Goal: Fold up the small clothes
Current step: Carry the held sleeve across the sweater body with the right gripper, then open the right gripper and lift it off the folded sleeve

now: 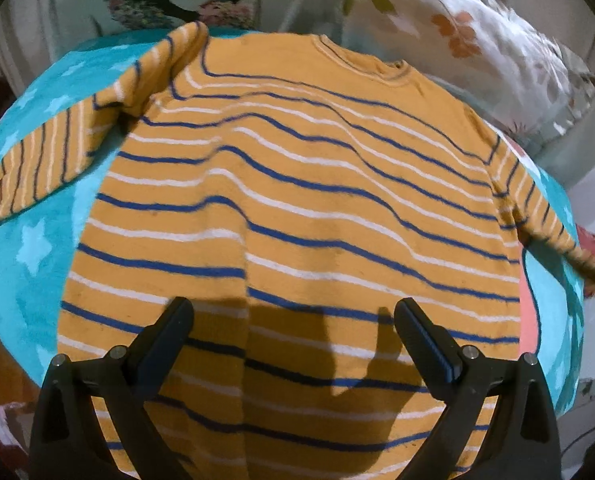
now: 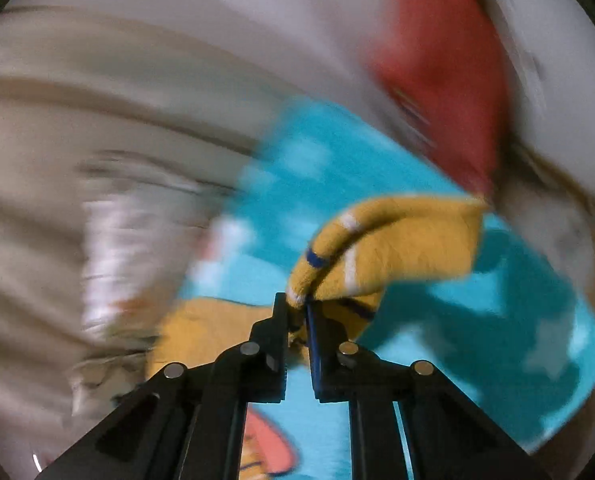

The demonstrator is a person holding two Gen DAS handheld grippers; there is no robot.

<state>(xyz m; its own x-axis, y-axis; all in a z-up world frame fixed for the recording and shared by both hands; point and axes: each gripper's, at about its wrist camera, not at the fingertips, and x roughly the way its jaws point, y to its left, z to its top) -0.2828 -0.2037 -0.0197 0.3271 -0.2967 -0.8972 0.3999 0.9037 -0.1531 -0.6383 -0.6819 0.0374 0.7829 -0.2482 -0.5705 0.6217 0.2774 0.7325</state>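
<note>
An orange knitted child's sweater with thin blue and white stripes (image 1: 297, 200) lies spread flat, collar away from the left wrist camera, on a turquoise fleece blanket printed with pale stars (image 1: 29, 240). One sleeve is folded up and across toward the shoulder on the left of that view; the other sleeve trails off the blanket edge on the right. The left claw (image 1: 293, 308) hovers over the lower hem of the sweater with its two black fingers spread wide apart, holding nothing, its shadow falling on the stripes.

The right claw (image 2: 297, 304) has its fingers pressed together, pinching a bunched end of the striped sweater cloth (image 2: 385, 252), probably the sleeve cuff, though that view is badly smeared. The blanket (image 2: 337, 168) shows beneath it. A white pillow with orange and green flower print (image 1: 477, 40) sits beyond the collar, and a red cloth (image 2: 449, 80) lies past the blanket's edge.
</note>
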